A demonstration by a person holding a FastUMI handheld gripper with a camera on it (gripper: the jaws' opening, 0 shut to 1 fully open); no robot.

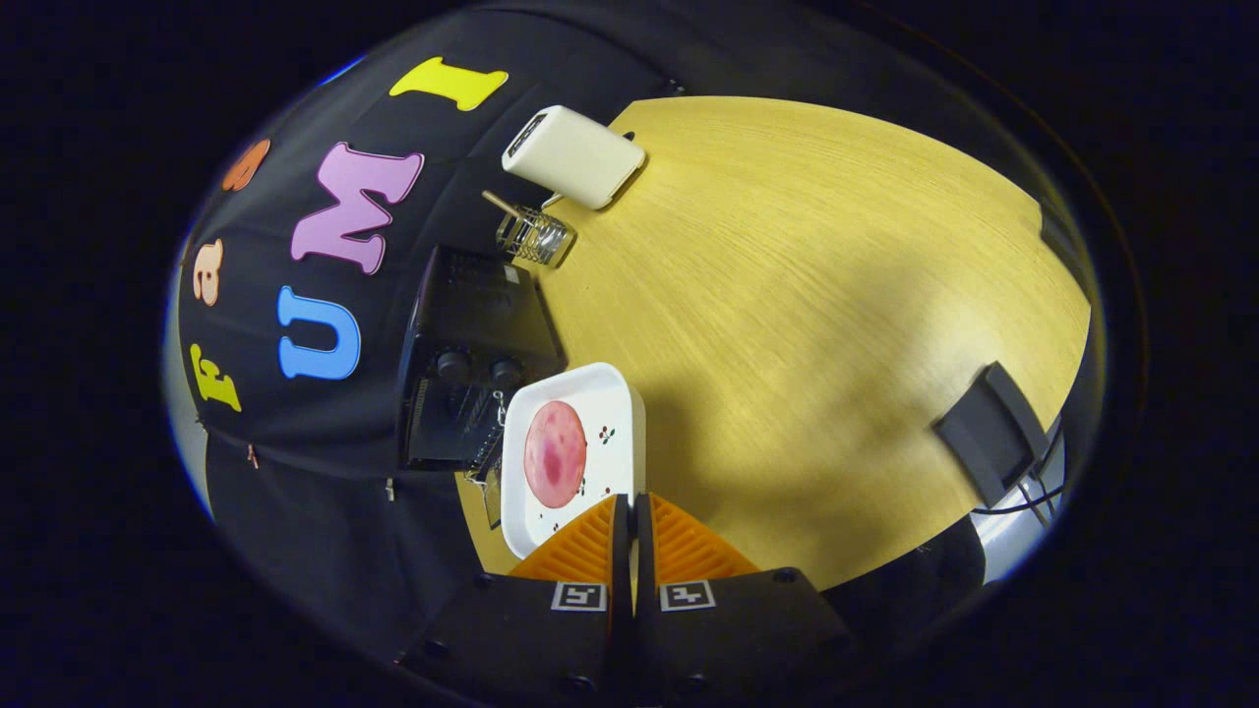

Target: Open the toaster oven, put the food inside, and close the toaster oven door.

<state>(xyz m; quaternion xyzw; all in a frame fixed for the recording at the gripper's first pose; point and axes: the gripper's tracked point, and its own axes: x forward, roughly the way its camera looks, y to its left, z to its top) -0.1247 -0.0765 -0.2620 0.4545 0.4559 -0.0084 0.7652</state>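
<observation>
White plate (612,403) gripped at rim by jaws, pink slice (556,453) on it

plate (610,393) gripped at its rim between gripper (630,516) fingers | food slice (555,453) on plate | toaster oven (462,383) just beside plate | glass holder (534,236) beyond oven | table (807,295) beneath all

A pale yellow wood-grain table (807,295) takes up most of the space, its rounded edge curving away at the far side. Black cloth (295,433) hangs as the booth's wall along one side of it, dropping in folds below the table's edge. Light falls evenly on the wood, with soft shadows pooling near the middle. At the opposite edge sits a dark grey block (989,433) with black cables (1033,497) trailing beside it.
</observation>
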